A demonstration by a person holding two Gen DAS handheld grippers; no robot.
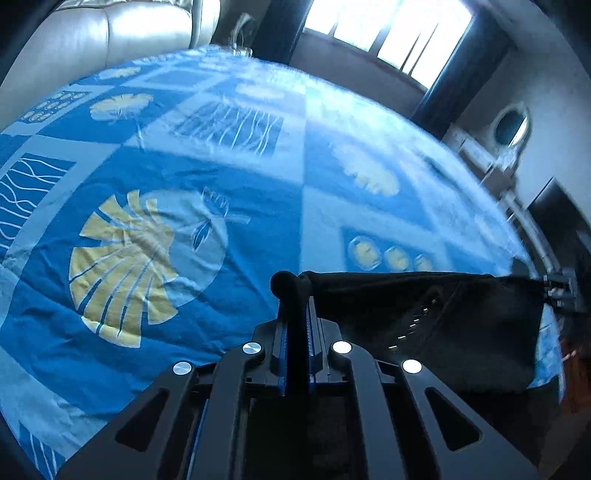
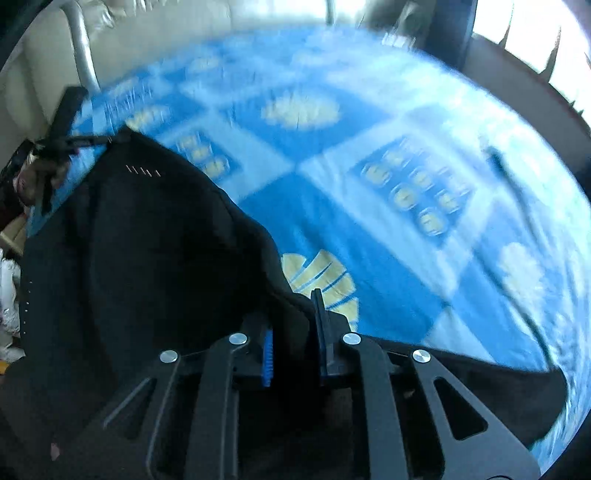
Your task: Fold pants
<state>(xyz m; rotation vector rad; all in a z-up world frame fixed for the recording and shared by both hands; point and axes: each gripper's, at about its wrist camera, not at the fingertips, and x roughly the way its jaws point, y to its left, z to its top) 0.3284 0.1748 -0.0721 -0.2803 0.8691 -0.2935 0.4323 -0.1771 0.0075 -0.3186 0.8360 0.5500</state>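
The black pants (image 1: 443,325) hang stretched between my two grippers above a bed with a blue patterned cover (image 1: 184,166). My left gripper (image 1: 297,306) is shut on one corner of the pants' top edge, with cloth bunched at its tips. The right gripper (image 1: 559,291) shows at the far right of the left wrist view, holding the other corner. In the right wrist view my right gripper (image 2: 295,314) is shut on the pants (image 2: 147,258), which drape to the left toward the left gripper (image 2: 62,142). The cover (image 2: 369,166) lies below.
A beige padded headboard (image 1: 110,33) stands behind the bed. A bright window (image 1: 388,26) is at the back right. A white dresser with an oval mirror (image 1: 511,127) stands beyond the bed's right edge.
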